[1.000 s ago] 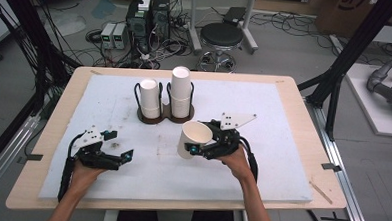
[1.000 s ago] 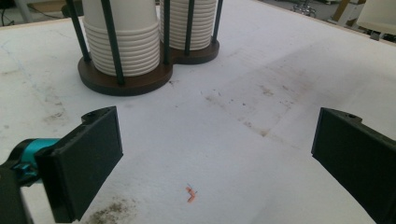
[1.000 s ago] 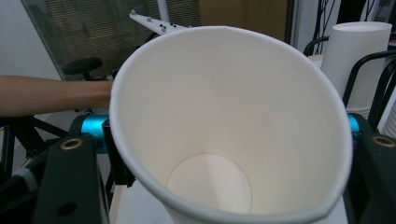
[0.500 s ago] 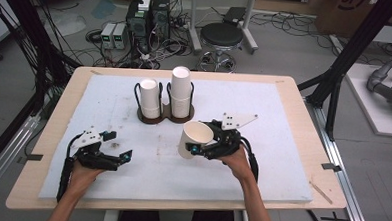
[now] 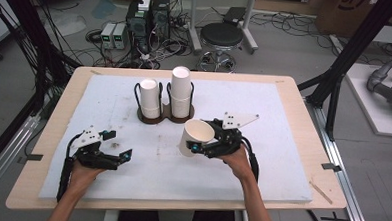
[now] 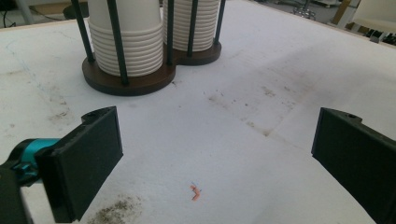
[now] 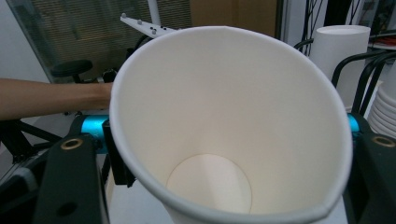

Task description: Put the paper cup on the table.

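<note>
Standing by the worktop, I see the right claw clamped on a white paper cup, held tilted above the white mat just in front of the dark 2-ring cup holder. From the right gripper view the cup gapes toward the camera, its rim squeezed slightly out of round between the black jaws, its inside bare. The holder carries 2 stacks of white cups, the left stack shorter than the right stack. The left claw rests low near the mat's front left, jaws spread wide with nothing between them, well apart from the holder. A small orange scrap lies on the stained mat between those jaws. No brand, label or writing can be read on the cups or holder.
</note>
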